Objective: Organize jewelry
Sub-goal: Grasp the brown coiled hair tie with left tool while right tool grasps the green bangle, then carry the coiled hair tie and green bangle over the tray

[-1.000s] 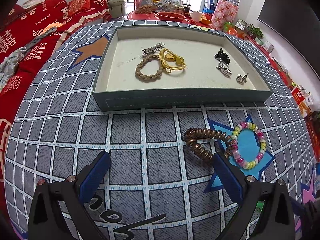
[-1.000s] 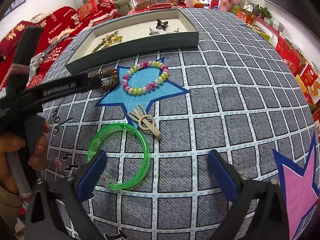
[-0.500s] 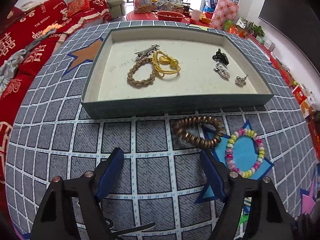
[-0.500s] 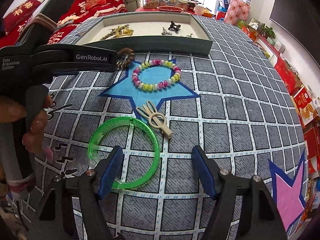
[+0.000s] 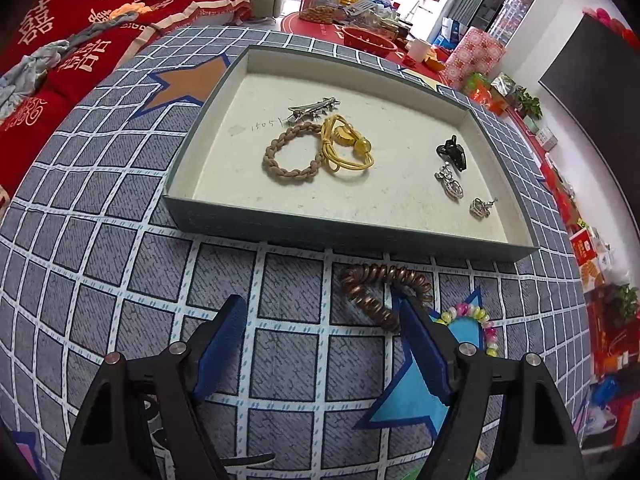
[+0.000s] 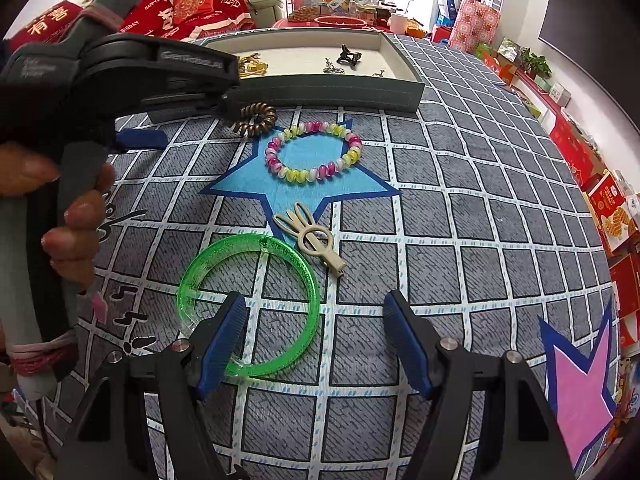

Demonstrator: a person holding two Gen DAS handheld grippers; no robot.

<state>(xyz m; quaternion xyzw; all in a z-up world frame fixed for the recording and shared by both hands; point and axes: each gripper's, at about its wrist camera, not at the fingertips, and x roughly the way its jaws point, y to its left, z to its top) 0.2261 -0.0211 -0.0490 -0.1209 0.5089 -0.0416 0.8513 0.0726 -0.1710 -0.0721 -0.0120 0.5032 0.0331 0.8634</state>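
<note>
A grey-green tray [image 5: 360, 236] holds a braided tan band [image 5: 294, 156], a yellow cord tie [image 5: 348, 146], a silver clip [image 5: 314, 109], a black claw clip [image 5: 453, 152] and small silver pieces [image 5: 450, 184]. In front of it lie a brown spiral hair tie [image 5: 380, 286], a colourful bead bracelet [image 6: 314, 152], a beige hair clip [image 6: 312, 238] and a green bangle [image 6: 248, 306]. My left gripper [image 5: 324, 328] is open, its right finger beside the spiral tie. My right gripper [image 6: 314, 320] is open over the bangle's right side.
The table wears a grey grid cloth with stars [image 6: 580, 380]. The left tool and the hand holding it [image 6: 80, 128] fill the left of the right wrist view. A red sofa [image 5: 80, 20] and a cluttered red table [image 5: 360, 20] stand behind.
My left gripper has moved forward and right toward the spiral hair tie, with its jaws narrowing somewhat. My right gripper has moved forward toward the green bangle and narrowed too.
</note>
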